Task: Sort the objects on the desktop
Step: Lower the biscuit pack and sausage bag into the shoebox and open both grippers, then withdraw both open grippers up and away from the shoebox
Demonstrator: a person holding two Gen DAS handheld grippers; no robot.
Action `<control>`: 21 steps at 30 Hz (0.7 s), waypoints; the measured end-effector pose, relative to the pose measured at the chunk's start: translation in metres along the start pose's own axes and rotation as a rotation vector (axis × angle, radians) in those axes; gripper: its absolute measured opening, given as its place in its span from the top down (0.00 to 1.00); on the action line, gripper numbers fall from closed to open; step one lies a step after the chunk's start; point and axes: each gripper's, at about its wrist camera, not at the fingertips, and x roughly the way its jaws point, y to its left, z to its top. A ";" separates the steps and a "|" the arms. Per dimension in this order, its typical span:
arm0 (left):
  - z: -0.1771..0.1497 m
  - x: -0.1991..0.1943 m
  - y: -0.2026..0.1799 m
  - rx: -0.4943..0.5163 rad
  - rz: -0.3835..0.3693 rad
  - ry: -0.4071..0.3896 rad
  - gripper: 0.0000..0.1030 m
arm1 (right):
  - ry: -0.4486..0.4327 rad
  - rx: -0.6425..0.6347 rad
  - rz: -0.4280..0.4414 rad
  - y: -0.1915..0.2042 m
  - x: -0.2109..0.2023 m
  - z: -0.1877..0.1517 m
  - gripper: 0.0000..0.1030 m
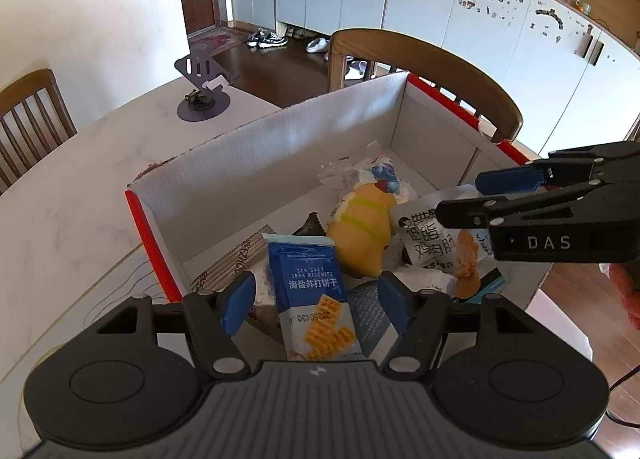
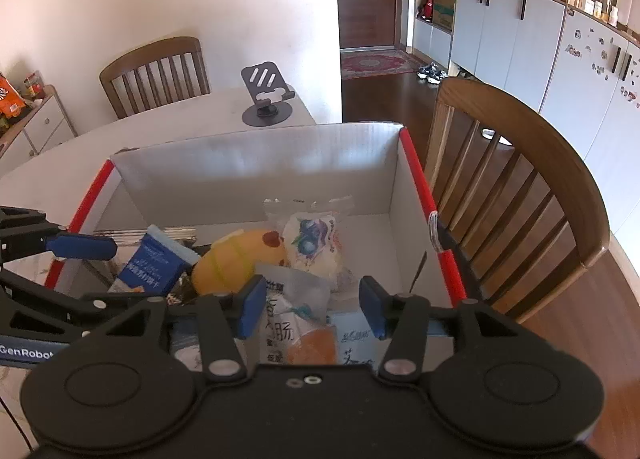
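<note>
A white cardboard box [image 1: 280, 147] with red edges holds several snacks: a blue soda-biscuit packet [image 1: 310, 287], a yellow plush toy [image 1: 362, 233], a grey chicken-breast pouch [image 1: 440, 243] and a blueberry bag [image 2: 314, 245]. My left gripper [image 1: 318, 301] is open, its blue pads on either side of the biscuit packet, just above the box's near wall. My right gripper [image 2: 314, 309] is open above the chicken pouch [image 2: 288, 311]; it also shows in the left wrist view [image 1: 466, 197]. The box shows in the right wrist view [image 2: 256, 167] too.
A dark phone stand [image 1: 202, 89] sits on the pale table [image 1: 80, 187] behind the box. Wooden chairs stand at the far side [image 1: 420, 59] and at the left [image 1: 28, 119]. A blue-and-white book or box [image 2: 356, 343] lies in the box's near right corner.
</note>
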 end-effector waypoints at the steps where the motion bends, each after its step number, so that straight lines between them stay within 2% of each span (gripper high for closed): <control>1: 0.000 -0.001 0.000 0.000 -0.002 0.000 0.35 | 0.001 -0.001 0.004 0.001 -0.001 0.000 0.51; 10: -0.002 -0.022 0.000 -0.016 -0.028 -0.022 0.35 | 0.001 -0.021 0.049 0.012 -0.020 -0.003 0.49; 13: -0.003 -0.029 0.000 -0.013 -0.037 -0.028 0.34 | -0.009 -0.026 0.058 0.016 -0.027 -0.004 0.43; 17: -0.006 -0.039 0.000 -0.012 -0.047 -0.042 0.28 | -0.016 -0.031 0.071 0.021 -0.038 -0.006 0.41; 21: -0.010 -0.047 0.000 -0.012 -0.059 -0.051 0.27 | -0.025 -0.042 0.076 0.027 -0.049 -0.010 0.37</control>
